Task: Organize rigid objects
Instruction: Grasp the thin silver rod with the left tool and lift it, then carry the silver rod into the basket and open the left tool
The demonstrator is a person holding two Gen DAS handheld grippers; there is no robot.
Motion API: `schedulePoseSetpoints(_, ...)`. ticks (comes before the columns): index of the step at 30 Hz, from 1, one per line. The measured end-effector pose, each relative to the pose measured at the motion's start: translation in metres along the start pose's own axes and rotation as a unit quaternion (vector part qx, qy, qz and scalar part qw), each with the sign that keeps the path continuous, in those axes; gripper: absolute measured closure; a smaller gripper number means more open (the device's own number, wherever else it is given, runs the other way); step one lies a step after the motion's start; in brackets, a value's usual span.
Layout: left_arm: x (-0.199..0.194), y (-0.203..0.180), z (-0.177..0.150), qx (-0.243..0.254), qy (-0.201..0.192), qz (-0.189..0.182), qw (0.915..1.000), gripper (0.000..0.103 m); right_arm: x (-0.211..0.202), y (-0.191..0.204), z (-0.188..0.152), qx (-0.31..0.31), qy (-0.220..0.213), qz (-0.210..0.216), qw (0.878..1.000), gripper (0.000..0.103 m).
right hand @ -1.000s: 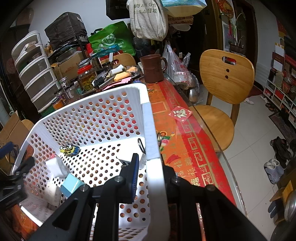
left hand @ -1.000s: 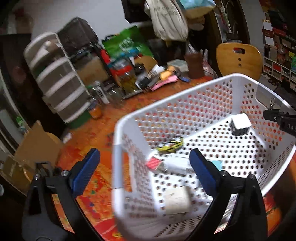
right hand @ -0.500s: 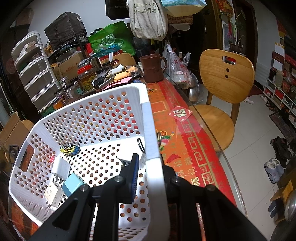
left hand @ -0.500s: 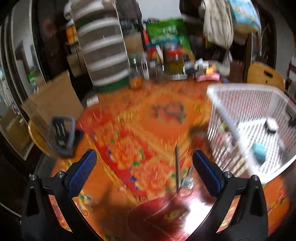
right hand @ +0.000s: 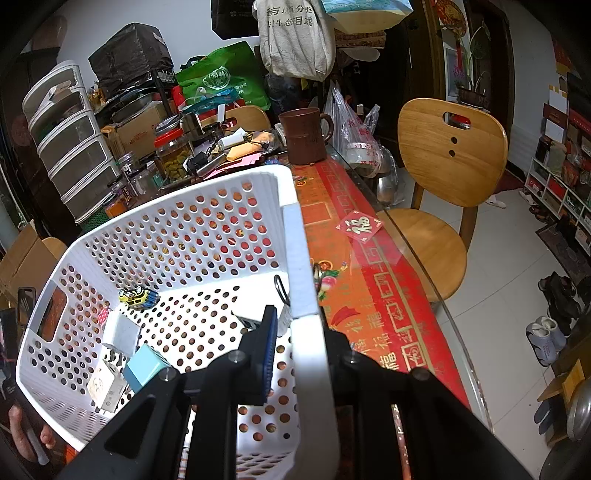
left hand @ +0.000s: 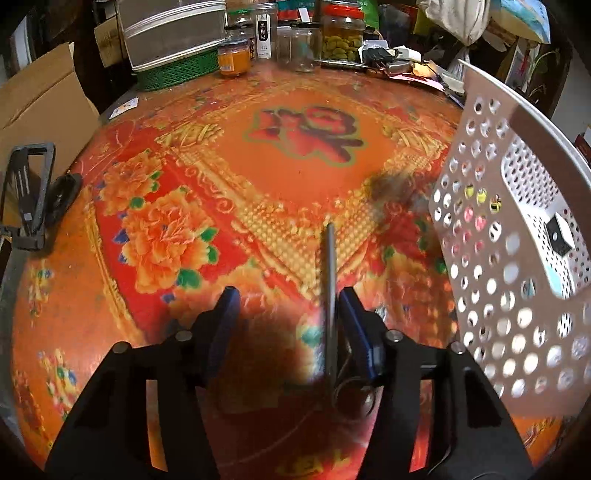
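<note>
A white perforated basket [right hand: 177, 236] sits on the red-orange tablecloth; it also shows at the right of the left wrist view [left hand: 491, 258]. My right gripper [right hand: 299, 350] is shut on the basket's near rim. Inside lie a yellow toy car [right hand: 136, 295], a white charger [right hand: 120, 332], a light blue block [right hand: 146, 367] and a white plug [right hand: 105, 384]. My left gripper [left hand: 286, 314] is open low over the cloth. A thin grey metal tool with a ring end [left hand: 330, 295] lies flat beside its right finger [left hand: 356, 325], inside the jaws.
Jars [left hand: 340, 37], a stack of drawers [left hand: 173, 33] and clutter line the table's far edge. A black stand [left hand: 29, 195] and a cardboard box [left hand: 40, 99] are at the left. A brown mug [right hand: 304, 134] and a wooden chair [right hand: 443, 166] stand beyond the basket.
My left gripper left the basket, swung left and dropped low over the cloth around the metal tool, its jaws narrowing. The right gripper has stayed clamped on the rim.
</note>
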State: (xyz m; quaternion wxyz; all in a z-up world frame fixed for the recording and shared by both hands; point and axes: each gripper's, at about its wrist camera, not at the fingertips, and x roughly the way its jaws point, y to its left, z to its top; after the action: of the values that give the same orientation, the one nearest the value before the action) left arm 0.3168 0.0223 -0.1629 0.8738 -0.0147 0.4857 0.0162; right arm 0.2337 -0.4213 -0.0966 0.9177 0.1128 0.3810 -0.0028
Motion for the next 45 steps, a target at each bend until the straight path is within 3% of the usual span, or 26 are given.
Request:
schedulePoseSetpoints(3, 0.003, -0.009, 0.008, 0.009, 0.004, 0.0, 1.0, 0.074, 0.0, 0.0, 0.0, 0.0, 0.0, 0.0, 1.0, 0.086)
schedulePoseSetpoints(5, 0.003, -0.013, 0.01, 0.018, 0.005, -0.002, 0.9998, 0.095, 0.0, 0.0, 0.0, 0.0, 0.0, 0.001, 1.0, 0.086)
schedulePoseSetpoints(6, 0.002, -0.015, 0.01, 0.022, 0.005, -0.003, 0.9998, 0.098, 0.0, 0.0, 0.0, 0.0, 0.0, 0.0, 1.0, 0.086)
schedulePoseSetpoints(11, -0.007, -0.02, 0.006, 0.045, -0.013, 0.022, 0.9986, 0.098, 0.0, 0.0, 0.0, 0.003, -0.003, -0.002, 1.0, 0.086)
schedulePoseSetpoints(18, -0.049, -0.007, 0.011, 0.047, -0.069, 0.071, 0.994, 0.098, 0.0, 0.001, 0.0, 0.004, -0.004, -0.002, 1.0, 0.086)
schedulePoseSetpoints(27, -0.099, 0.001, 0.018, 0.048, -0.11, 0.118, 0.9857, 0.098, 0.001, 0.001, 0.0, 0.003, -0.004, -0.003, 1.0, 0.086)
schedulePoseSetpoints(33, -0.133, -0.019, 0.029, 0.069, -0.14, 0.142, 0.9775, 0.098, 0.001, 0.001, -0.001, 0.002, -0.003, -0.004, 1.0, 0.086)
schedulePoseSetpoints(45, -0.176, -0.089, 0.046, 0.118, -0.177, 0.141, 0.9668, 0.098, 0.002, 0.002, -0.002, 0.0, -0.001, -0.003, 1.0, 0.086)
